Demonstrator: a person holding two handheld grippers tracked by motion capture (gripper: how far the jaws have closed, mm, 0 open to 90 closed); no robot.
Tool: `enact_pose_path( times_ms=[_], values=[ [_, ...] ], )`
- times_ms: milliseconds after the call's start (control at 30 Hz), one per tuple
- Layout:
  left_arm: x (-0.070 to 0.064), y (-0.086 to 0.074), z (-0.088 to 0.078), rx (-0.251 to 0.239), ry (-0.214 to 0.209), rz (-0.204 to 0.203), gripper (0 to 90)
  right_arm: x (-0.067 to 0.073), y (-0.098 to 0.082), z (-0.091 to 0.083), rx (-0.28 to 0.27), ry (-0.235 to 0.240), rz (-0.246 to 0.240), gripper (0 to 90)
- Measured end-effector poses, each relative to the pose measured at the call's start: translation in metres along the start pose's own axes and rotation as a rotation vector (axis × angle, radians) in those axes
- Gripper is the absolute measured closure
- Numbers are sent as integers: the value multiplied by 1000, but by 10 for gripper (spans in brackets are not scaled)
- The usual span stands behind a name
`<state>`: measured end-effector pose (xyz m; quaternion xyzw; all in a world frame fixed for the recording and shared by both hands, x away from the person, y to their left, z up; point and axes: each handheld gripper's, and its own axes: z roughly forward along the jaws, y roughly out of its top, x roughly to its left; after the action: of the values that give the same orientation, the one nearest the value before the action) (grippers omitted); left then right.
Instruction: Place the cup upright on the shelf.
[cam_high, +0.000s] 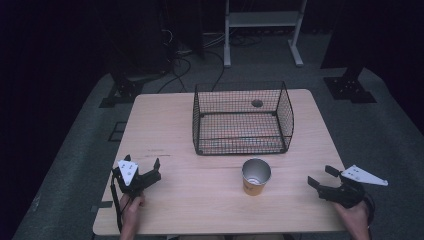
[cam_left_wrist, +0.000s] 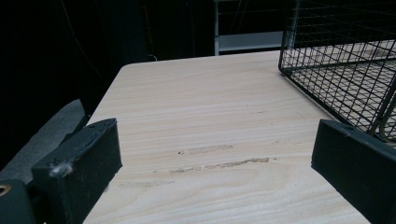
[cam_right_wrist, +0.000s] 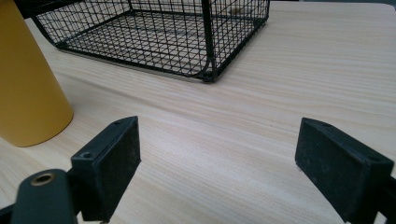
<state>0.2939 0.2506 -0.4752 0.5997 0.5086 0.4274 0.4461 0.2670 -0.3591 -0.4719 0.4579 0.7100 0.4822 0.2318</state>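
Pale wood-grain laminate makes up the tabletop (cam_high: 165, 130) that carries everything I am working with. Toward its far side sits the black wire-mesh basket (cam_high: 242, 118), rectangular, open at the top and with nothing in it. Just in front of the basket, near the middle of the tabletop and apart from the mesh, stands the yellow cylindrical cup with a silvery inside (cam_high: 256, 176), upright, mouth up. In my right gripper view the cup (cam_right_wrist: 28, 79) rises at the left edge, off to one side of my jaws and not between them.

My right gripper (cam_high: 322, 178) rests low near the right edge, jaws spread wide with bare wood between them. My left gripper (cam_high: 146, 167) sits near the left front corner, jaws likewise spread and holding nothing, well apart from the cup.

I judge that the cup goes into the basket. The risk is tipping: the cup is tall, and a jaw coming in from the side could knock it over before I close. Squeezing too hard might dent it, and lifting too low could catch its base on the basket's rim.
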Motion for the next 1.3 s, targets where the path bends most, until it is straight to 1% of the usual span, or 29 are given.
enact_pose_path(
  times_ms=[167, 367, 400, 533, 900, 1300],
  values=[
    [0, 0, 0, 0, -4, 4, 8, 2, 1, 1, 6, 0, -9, 128],
    [0, 0, -1, 2, -4, 2, 8, 6, 4, 1, -3, 8, -15, 120],
    [0, 0, -1, -2, -4, 0, 8, 10, 7, 2, -1, 4, -27, 119],
    [0, 0, -1, -2, -6, 0, 8, 16, 11, 5, 4, 7, -48, 104],
    [0, 0, -1, -3, -7, 2, 8, 28, 21, 7, 4, 45, -74, 95],
    [0, 0, -1, -3, -6, 2, 8, 36, 28, 8, 24, 89, -100, 80]
  ],
)
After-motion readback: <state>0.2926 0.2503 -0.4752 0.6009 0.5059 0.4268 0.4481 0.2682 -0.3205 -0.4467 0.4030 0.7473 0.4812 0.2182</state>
